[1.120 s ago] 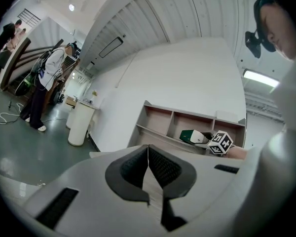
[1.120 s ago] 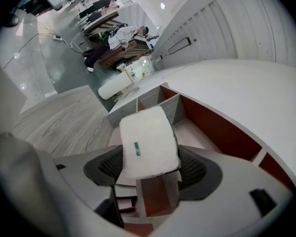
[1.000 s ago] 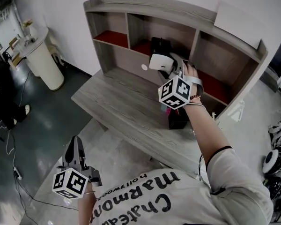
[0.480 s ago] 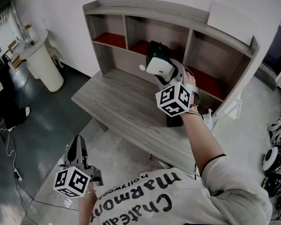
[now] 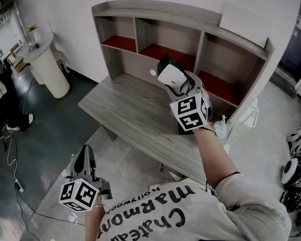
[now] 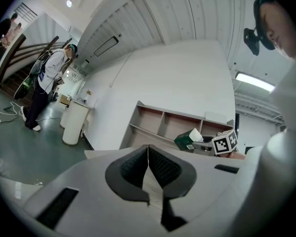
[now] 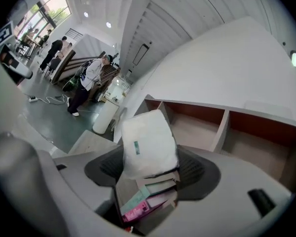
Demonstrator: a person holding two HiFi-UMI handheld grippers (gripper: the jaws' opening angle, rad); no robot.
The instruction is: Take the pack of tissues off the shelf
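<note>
The pack of tissues (image 5: 170,74), white with a dark green side, hangs in the air in front of the shelf's middle compartment, above the desk. My right gripper (image 5: 180,83) has it between its jaws, which are closing a little on it. In the right gripper view the white pack (image 7: 148,142) fills the gap between the dark pads. From the left gripper view its green side (image 6: 190,139) shows by the marker cube. My left gripper (image 5: 85,154) hangs low beside the desk, shut (image 6: 148,162) and holding nothing.
The grey wooden shelf (image 5: 205,41) with red-floored compartments stands at the back of the desk (image 5: 125,109). A black box (image 5: 188,128) with books (image 7: 145,196) sits on the desk under my right hand. A white round stand (image 5: 47,69) is at the left, and people (image 6: 49,78) stand far off.
My right gripper has drawn the tissue pack out of the middle compartment, toward me and over the desk. The left gripper has hardly moved.
</note>
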